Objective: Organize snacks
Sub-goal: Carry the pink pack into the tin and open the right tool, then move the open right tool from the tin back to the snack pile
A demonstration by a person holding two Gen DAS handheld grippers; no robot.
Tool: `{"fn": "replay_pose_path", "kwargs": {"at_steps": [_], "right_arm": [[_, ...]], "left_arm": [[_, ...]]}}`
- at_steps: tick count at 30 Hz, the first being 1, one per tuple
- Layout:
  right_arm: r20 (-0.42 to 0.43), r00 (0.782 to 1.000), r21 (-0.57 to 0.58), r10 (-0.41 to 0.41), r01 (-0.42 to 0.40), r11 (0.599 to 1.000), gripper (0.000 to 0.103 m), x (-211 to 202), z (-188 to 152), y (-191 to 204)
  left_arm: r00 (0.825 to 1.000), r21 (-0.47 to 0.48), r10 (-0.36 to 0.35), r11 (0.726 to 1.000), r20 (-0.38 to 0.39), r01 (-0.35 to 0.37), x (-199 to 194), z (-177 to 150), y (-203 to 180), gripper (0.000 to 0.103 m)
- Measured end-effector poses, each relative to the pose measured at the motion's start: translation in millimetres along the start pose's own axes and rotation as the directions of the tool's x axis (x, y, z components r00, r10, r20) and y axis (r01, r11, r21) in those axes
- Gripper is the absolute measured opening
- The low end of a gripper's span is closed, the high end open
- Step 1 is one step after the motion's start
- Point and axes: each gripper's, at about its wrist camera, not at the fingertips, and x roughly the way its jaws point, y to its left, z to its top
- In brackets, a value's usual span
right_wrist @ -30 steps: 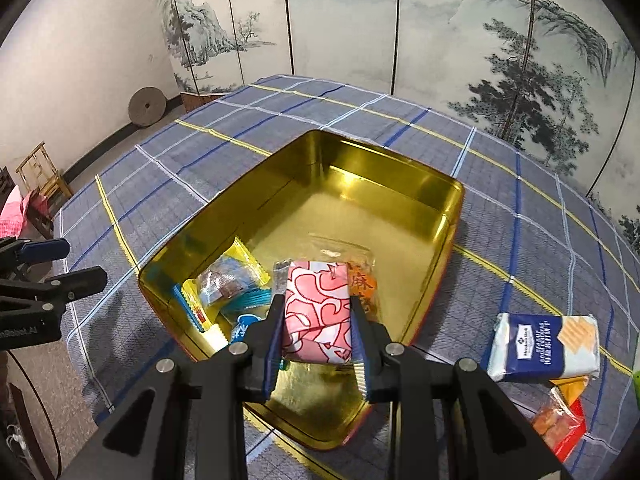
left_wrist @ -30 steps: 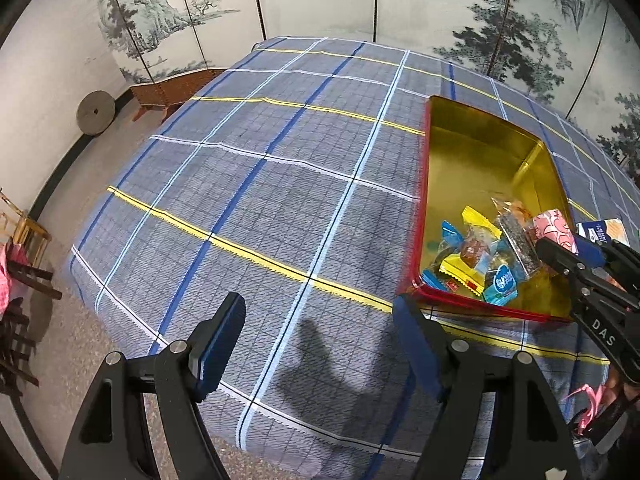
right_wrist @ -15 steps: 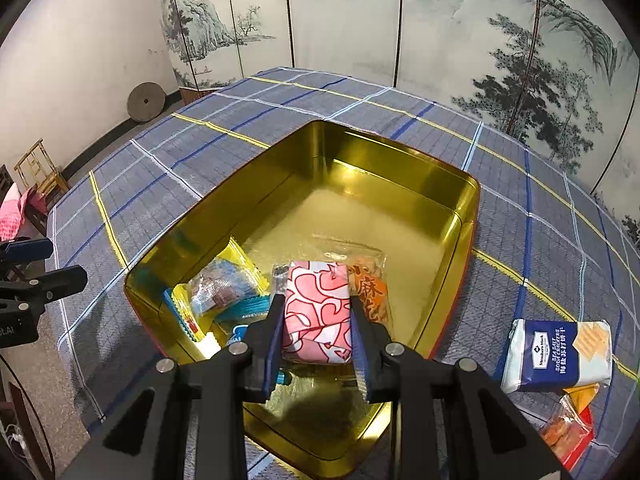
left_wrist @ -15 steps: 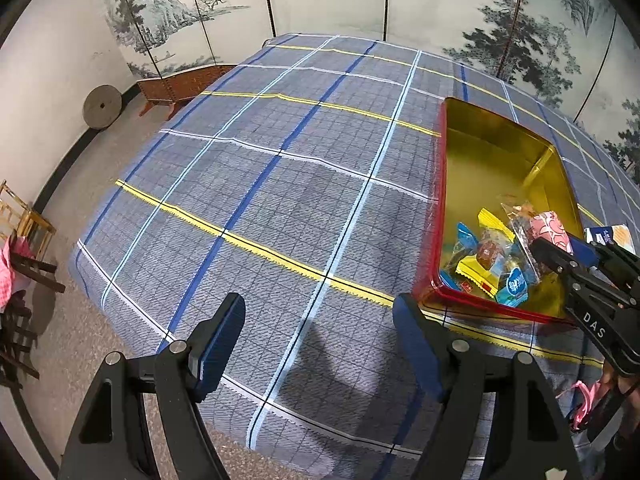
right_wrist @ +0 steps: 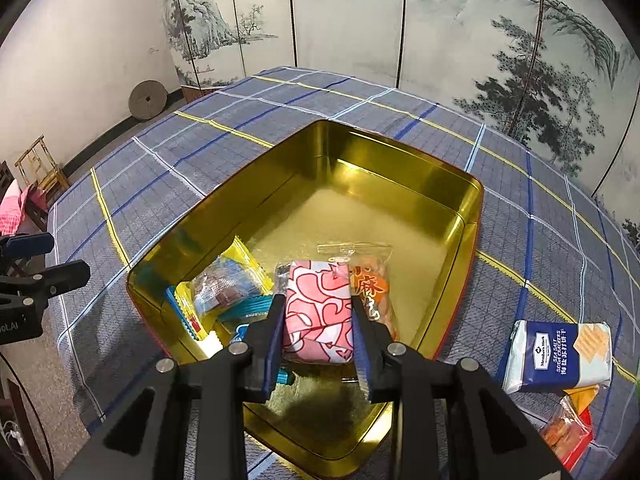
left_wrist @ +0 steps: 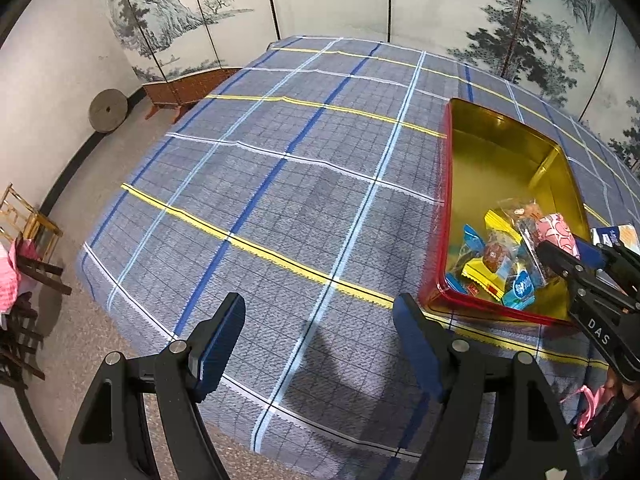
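Pink packet [right_wrist: 318, 312] clamped between right tongs [right_wrist: 318, 346] over gold tin [right_wrist: 400, 168]; left tongs [left_wrist: 318, 344] spread, empty.

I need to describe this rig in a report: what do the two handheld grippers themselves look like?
Both the left gripper and the right gripper are matte black plastic frames with triangular cut-outs and silver rivets. Their fingers carry ribbed blue pads. White letters "DAS" show on the right gripper's side in the left wrist view. No sleeves are visible.
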Motion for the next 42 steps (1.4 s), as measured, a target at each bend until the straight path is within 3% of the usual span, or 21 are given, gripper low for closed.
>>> {"fn": "replay_pose_path", "kwargs": {"at_steps": [11, 13, 15, 20, 24, 33, 42], "right_arm": [[-0.001, 1.000, -0.017, 0.001, -0.001, 1.000, 0.032, -1, 0, 5], [-0.003, 1.000, -0.023, 0.000, 0.000, 1.000, 0.035, -2, 0, 6], [0.002, 1.000, -0.032, -0.003, 0.003, 0.999, 0.045, -3, 0, 7], [0.016, 1.000, -0.060, -0.020, 0.021, 0.998, 0.052, -6, 0, 11], [0.046, 0.998, -0.082, -0.033, 0.037, 0.996, 0.056, -14, -1, 14], [0.093, 0.994, -0.099, -0.061, 0.070, 0.993, 0.059, -35, -1, 13], [0.120, 0.986, -0.045, -0.112, 0.118, 0.992, 0.063, -60, -7, -17]], "left_arm": [[0.991, 0.051, 0.103, 0.993, 0.083, -0.108, -12, 3, -11, 0.075], [0.989, 0.059, 0.114, 0.991, 0.099, -0.120, -14, 4, -14, 0.076], [0.984, 0.066, 0.133, 0.988, 0.117, -0.142, -17, 4, -17, 0.077], [0.972, 0.084, 0.171, 0.979, 0.160, -0.186, -23, 6, -25, 0.078], [0.960, 0.096, 0.203, 0.970, 0.194, -0.224, -27, 8, -30, 0.086], [0.959, 0.136, 0.182, 0.967, 0.216, -0.214, -31, 10, -52, 0.086], [0.960, 0.186, 0.147, 0.963, 0.239, -0.193, -36, 13, -82, 0.095]]}}
